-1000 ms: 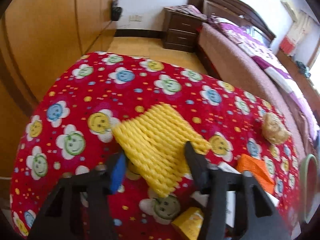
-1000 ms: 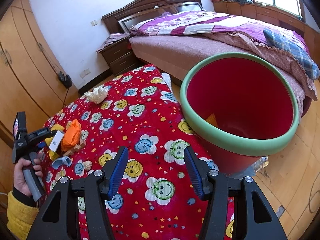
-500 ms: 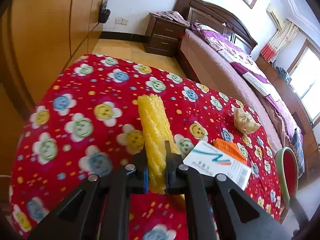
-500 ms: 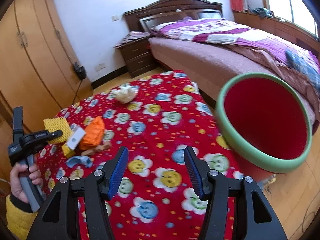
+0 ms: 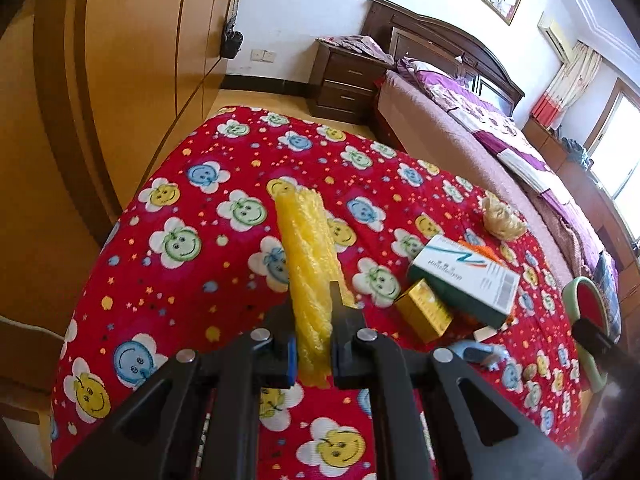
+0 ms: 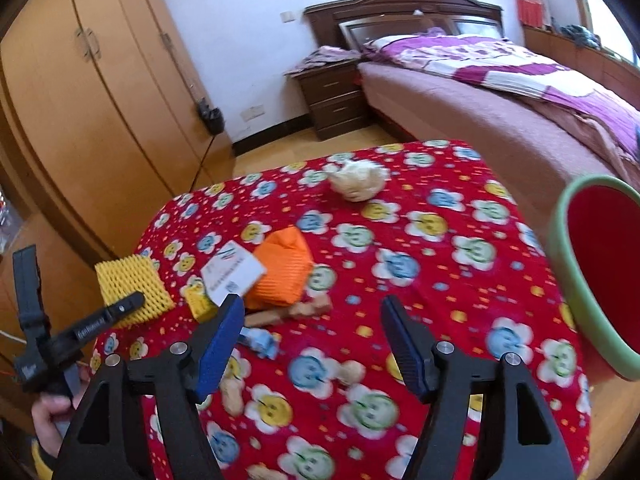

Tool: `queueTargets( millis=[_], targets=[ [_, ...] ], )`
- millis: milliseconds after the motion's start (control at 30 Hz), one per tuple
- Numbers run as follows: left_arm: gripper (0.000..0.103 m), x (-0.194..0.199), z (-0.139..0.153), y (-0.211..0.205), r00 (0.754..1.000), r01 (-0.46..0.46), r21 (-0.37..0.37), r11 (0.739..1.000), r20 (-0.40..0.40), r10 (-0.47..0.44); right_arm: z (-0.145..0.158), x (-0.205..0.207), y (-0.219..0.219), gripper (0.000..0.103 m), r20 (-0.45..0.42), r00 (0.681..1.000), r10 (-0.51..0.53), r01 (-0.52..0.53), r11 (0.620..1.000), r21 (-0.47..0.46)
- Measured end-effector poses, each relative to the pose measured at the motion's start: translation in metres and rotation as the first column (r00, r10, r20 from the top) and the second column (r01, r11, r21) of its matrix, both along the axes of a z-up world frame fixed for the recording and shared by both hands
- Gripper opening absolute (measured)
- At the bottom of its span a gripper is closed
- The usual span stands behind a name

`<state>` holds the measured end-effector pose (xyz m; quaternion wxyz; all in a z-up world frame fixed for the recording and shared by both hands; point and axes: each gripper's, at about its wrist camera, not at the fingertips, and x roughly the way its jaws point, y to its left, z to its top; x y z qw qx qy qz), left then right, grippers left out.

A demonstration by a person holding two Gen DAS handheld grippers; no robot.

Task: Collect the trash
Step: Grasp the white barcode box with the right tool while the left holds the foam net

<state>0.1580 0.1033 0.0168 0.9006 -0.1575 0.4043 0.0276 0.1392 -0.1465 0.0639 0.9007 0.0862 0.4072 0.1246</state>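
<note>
My left gripper (image 5: 313, 354) is shut on a yellow foam net (image 5: 310, 256), squeezed narrow between the pads and lifted above the red flowered cloth (image 5: 192, 280). From the right wrist view the same yellow foam net (image 6: 130, 282) sticks out past the left gripper (image 6: 134, 302), held by a hand at the lower left. My right gripper (image 6: 312, 344) hangs over the cloth with its jaws opening and nothing between them. Beyond it lie a white box (image 6: 232, 272), an orange foam net (image 6: 286, 272), a small yellow box (image 6: 200, 300), a blue wrapper (image 6: 260, 340) and a crumpled paper ball (image 6: 358, 180).
A red bin with a green rim (image 6: 592, 276) stands at the cloth's right edge. Wooden sticks (image 6: 292, 314) and small beige scraps (image 6: 232, 394) lie near my right fingers. A wardrobe (image 6: 92, 120), a nightstand (image 6: 336, 96) and a bed (image 6: 500, 92) surround the table.
My left gripper closed on the yellow foam net, folded it narrow and lifted it. My right gripper swung left from the bin toward the trash pile and its jaws widened.
</note>
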Motion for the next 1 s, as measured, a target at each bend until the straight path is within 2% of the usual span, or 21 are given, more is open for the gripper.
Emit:
queueTargets(
  millis=[300,733,800,867,1000],
  targets=[
    [0.010,-0.001,-0.005,0.000,1.000,0.009,-0.001,1.000,0.012,-0.009,-0.009,0.022,0.052,0.073,0.008,0.991,0.131,-0.130,0.987,-0.094],
    [0.010,-0.002,-0.010,0.002,1.000,0.018,-0.020,1.000,0.017,-0.018,-0.033,0.048,0.099,0.073,-0.008,0.965,0.260,-0.251,0.923,-0.292],
    [0.010,-0.002,-0.009,0.001,1.000,0.018,-0.021,1.000,0.017,-0.018,-0.037,0.049,0.100,0.073,-0.014,0.963,0.268,-0.261,0.921,-0.288],
    [0.010,-0.002,-0.009,0.001,1.000,0.020,-0.023,1.000,0.018,-0.019,-0.040,0.049,0.097,0.064,-0.017,0.965,0.262,-0.258,0.930,-0.261],
    [0.010,-0.004,-0.006,0.001,0.999,0.025,-0.027,0.999,0.027,-0.024,-0.041,0.045,0.089,0.063,-0.009,0.970,0.244,-0.240,0.945,-0.220]
  ],
)
